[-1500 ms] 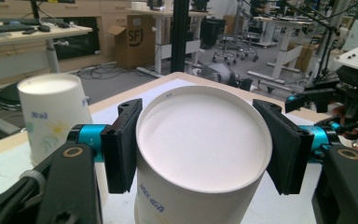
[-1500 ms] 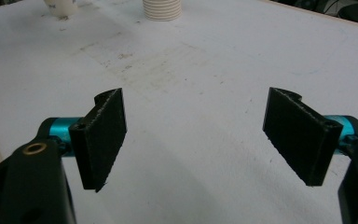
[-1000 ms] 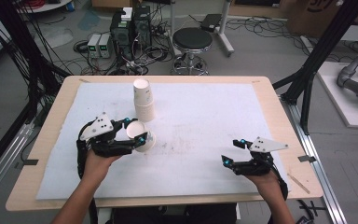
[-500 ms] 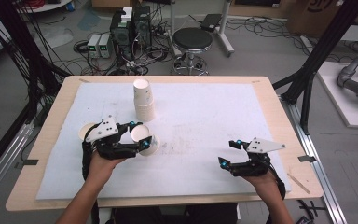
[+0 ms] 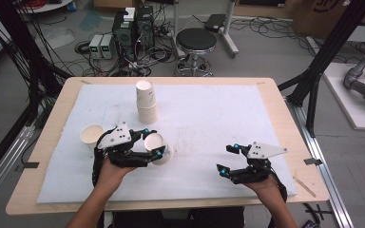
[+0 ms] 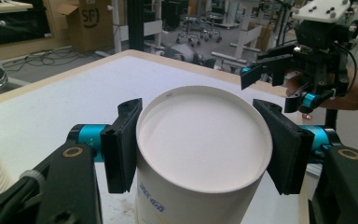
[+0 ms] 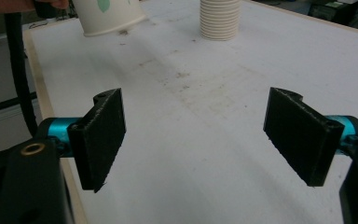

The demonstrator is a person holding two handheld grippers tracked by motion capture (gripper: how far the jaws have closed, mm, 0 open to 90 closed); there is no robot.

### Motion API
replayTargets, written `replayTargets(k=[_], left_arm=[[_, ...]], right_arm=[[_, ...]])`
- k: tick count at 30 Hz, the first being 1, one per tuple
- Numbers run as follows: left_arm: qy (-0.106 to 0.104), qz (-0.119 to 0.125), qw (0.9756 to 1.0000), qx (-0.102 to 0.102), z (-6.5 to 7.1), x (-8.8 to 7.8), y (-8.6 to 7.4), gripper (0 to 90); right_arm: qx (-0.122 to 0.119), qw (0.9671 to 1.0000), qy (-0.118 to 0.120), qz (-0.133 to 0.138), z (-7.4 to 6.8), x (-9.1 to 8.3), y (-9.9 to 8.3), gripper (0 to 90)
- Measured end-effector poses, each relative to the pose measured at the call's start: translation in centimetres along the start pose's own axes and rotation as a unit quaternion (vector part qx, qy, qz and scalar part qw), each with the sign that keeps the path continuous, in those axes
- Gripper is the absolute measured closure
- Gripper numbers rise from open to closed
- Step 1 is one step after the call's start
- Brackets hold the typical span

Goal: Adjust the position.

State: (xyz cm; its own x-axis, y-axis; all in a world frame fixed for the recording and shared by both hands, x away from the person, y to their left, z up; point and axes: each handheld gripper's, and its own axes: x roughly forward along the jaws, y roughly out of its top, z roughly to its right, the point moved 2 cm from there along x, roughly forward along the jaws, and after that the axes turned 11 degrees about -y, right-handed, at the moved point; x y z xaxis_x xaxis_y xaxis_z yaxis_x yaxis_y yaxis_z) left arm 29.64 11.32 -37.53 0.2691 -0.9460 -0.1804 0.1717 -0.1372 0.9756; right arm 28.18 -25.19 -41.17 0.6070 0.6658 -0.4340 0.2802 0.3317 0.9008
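The left gripper (image 5: 153, 145) has its jaws clamped on a white paper cup with small printed lettering (image 5: 158, 148), one black pad on each side of the cup's wall just under the rim. In the left gripper view the same cup (image 6: 200, 154) stands between the pads with its open mouth facing the camera and its inside bare.

Take the tall stack of ribbed white paper cups (image 5: 146, 101) as the landmark. The held cup is nearer the person than the stack and slightly to its right, above the white foam mat that covers the wooden counter (image 5: 266, 83). A second single white paper cup (image 5: 91, 135) stands upright on the mat, nearer the person than the stack and to its left, just beside the left gripper's body.

The right gripper (image 5: 228, 158) is well apart from the stack, far to its right and near the person's edge. Its jaws stand wide apart with only mat between them.
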Motion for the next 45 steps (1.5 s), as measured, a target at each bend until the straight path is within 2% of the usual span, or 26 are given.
replayTargets(k=[7, 13, 18, 22, 27, 32, 36, 41, 45], left_arm=[[-0.022, -0.007, 0.9997, 0.002, 0.5, 1.1, 0.0, 36.3], [-0.041, -0.010, 0.9991, 0.005, 0.9, 2.1, 0.1, 36.2], [-0.055, -0.017, 0.9983, 0.009, 1.1, 2.9, 0.2, 36.3], [-0.064, -0.019, 0.9977, 0.006, 1.4, 3.4, 0.2, 36.3], [-0.086, -0.025, 0.9960, 0.006, 1.8, 4.2, 0.3, 36.4], [-0.105, -0.029, 0.9940, 0.008, 2.2, 5.0, 0.4, 36.4], [-0.125, -0.028, 0.9917, 0.009, 2.5, 5.5, 0.5, 36.4], [-0.143, -0.035, 0.9891, 0.010, 2.9, 6.2, 0.4, 36.4], [-0.150, -0.036, 0.9879, 0.010, 3.1, 6.6, 0.4, 36.4]], right_arm=[[-0.013, 0.9993, 0.033, 0.010, -0.7, 1.0, 1.3, 21.4], [-0.034, 0.9973, 0.063, 0.012, -1.4, 2.3, 2.4, 21.4], [-0.043, 0.9957, 0.082, 0.010, -2.0, 3.1, 2.5, 21.4], [-0.042, 0.9952, 0.088, 0.012, -2.1, 3.3, 2.2, 21.4], [-0.045, 0.9942, 0.096, 0.014, -2.4, 3.4, 2.0, 21.4], [-0.053, 0.9919, 0.115, 0.009, -3.1, 3.8, 2.0, 21.4], [-0.056, 0.9902, 0.128, 0.005, -3.5, 4.2, 1.9, 21.5], [-0.060, 0.9870, 0.149, 0.011, -4.0, 4.3, 1.9, 21.4], [-0.062, 0.9850, 0.161, 0.010, -4.3, 4.5, 2.0, 21.5]])
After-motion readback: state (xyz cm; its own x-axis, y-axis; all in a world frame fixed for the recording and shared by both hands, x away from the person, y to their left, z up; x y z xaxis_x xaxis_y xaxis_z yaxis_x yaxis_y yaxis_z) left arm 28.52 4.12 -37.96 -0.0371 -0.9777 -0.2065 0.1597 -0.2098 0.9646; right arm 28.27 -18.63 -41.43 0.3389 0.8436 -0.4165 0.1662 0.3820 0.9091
